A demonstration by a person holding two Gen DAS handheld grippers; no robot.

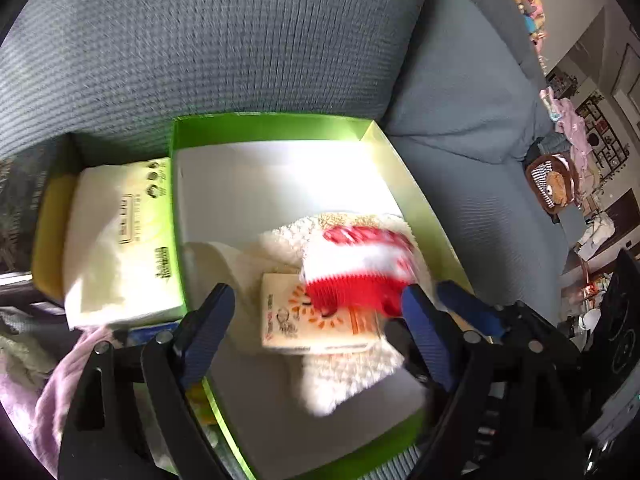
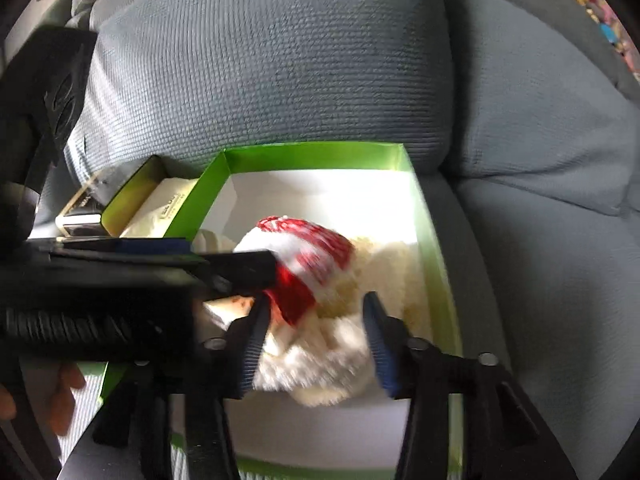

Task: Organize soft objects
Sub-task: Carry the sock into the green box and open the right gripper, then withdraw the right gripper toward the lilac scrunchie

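Currently the red-and-white knitted sock [image 1: 356, 268] lies in the green cardboard box with a white floor [image 1: 276, 128], on a cream fluffy cloth [image 1: 352, 372] and a small tissue pack [image 1: 316, 328], just ahead of both jaw pairs. Left gripper [image 1: 316, 320]: jaws spread, nothing pinched. Right gripper [image 2: 316, 344]: jaws spread, straddling the fluffy cloth, pads not pressing. Sock looks light, limp, non-fragile; likely best pinched at the ribbed red cuff. Both grippers pitch steeply down into the box.
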